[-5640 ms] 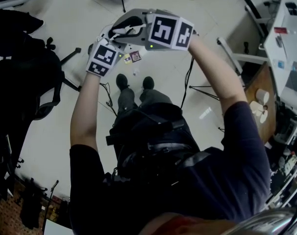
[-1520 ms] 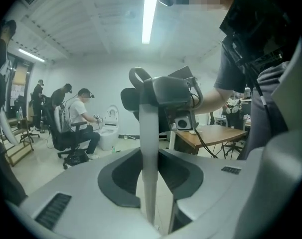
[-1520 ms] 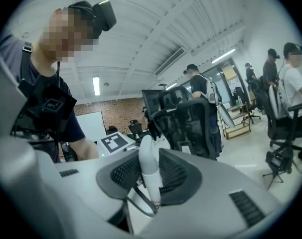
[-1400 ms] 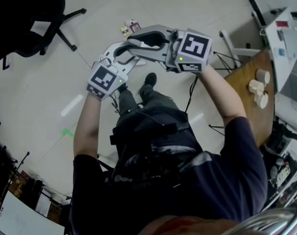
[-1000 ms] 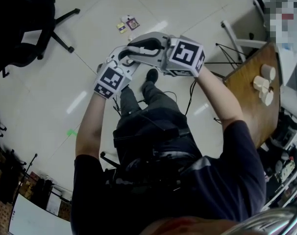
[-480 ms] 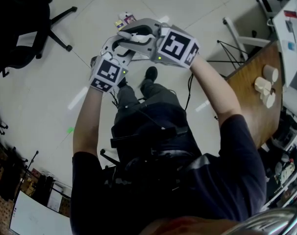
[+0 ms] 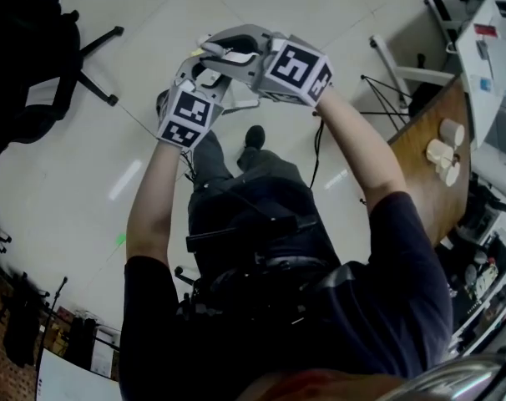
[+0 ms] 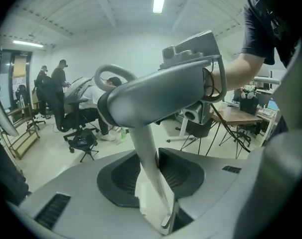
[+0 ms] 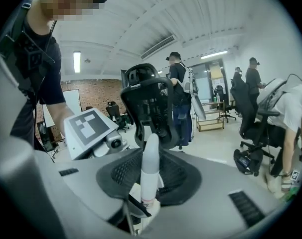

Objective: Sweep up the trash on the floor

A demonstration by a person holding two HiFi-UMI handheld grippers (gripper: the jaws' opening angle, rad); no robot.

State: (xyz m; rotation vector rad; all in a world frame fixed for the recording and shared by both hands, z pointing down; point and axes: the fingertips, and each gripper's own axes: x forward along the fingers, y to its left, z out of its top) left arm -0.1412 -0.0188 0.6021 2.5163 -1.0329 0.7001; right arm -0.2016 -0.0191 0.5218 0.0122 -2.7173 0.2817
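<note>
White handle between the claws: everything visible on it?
The white handle is slim, round, smooth, plastic by its look. In the left gripper view it rises tilted from between the left claw's dark ribbed pads. In the right gripper view its rounded end stands upright between the right claw's pads. Both claws grip it; the left's jaws have just opened slightly, the right's closed slightly.

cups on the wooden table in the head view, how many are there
3 white cups, close together on the wooden table at the head view's right: the top cup, the middle cup and the bottom cup. The table runs out of frame, so more may be hidden.
</note>
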